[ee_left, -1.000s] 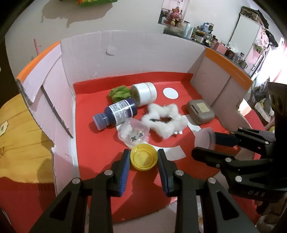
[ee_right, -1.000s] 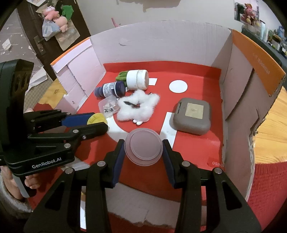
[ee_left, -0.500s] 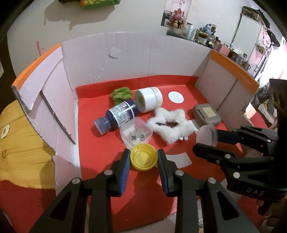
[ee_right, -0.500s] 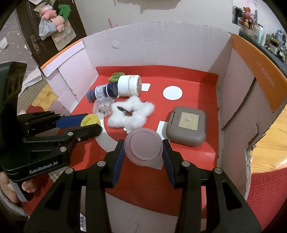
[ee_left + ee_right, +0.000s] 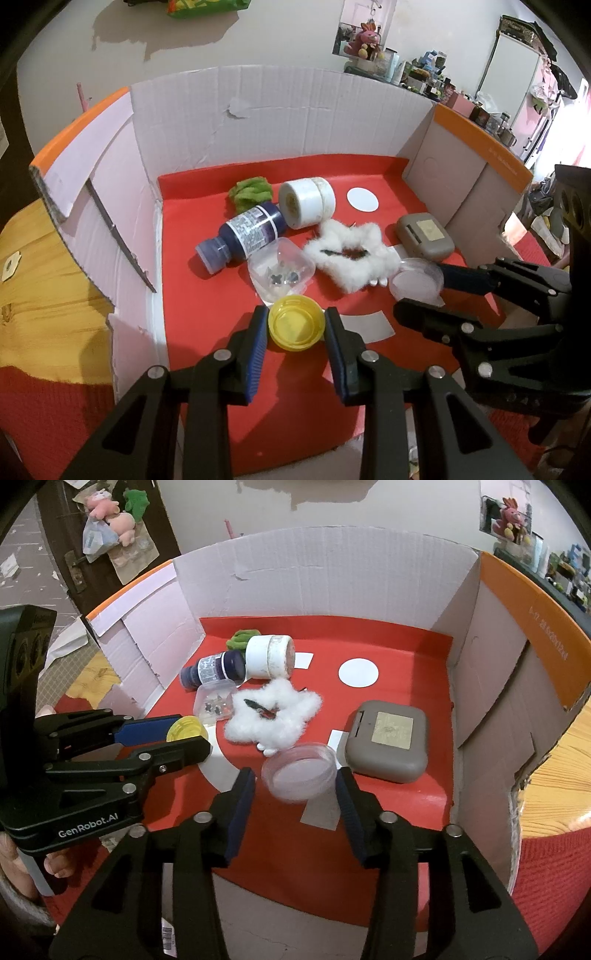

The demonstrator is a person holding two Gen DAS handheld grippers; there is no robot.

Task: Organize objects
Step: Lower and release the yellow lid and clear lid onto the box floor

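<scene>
My left gripper (image 5: pixel 295 317) is shut on a yellow cap (image 5: pixel 296 325), hollow side up, low over the red floor (image 5: pixel 207 306) of a cardboard box. My right gripper (image 5: pixel 295 779) is opening. A clear round dish (image 5: pixel 300 775) sits tilted between its blue pads (image 5: pixel 242 805), which stand just off its rim. In the left wrist view that dish (image 5: pixel 417 282) lies beside a white fluffy piece (image 5: pixel 351 254), with the right gripper (image 5: pixel 421 291) around it. The left gripper (image 5: pixel 190 734) with the yellow cap (image 5: pixel 186 729) shows at the left of the right wrist view.
Further back lie a dark blue bottle (image 5: pixel 243 236) on its side, a white jar (image 5: pixel 306 203), a green fuzzy lump (image 5: pixel 249 194) and a small clear box of bits (image 5: pixel 280 269). A grey case (image 5: pixel 388 734) sits right. Cardboard walls (image 5: pixel 280 118) enclose three sides.
The right gripper's jaws have spread apart and their pads have come off the clear dish, which now tilts between them. The left gripper still grips the yellow cap.
</scene>
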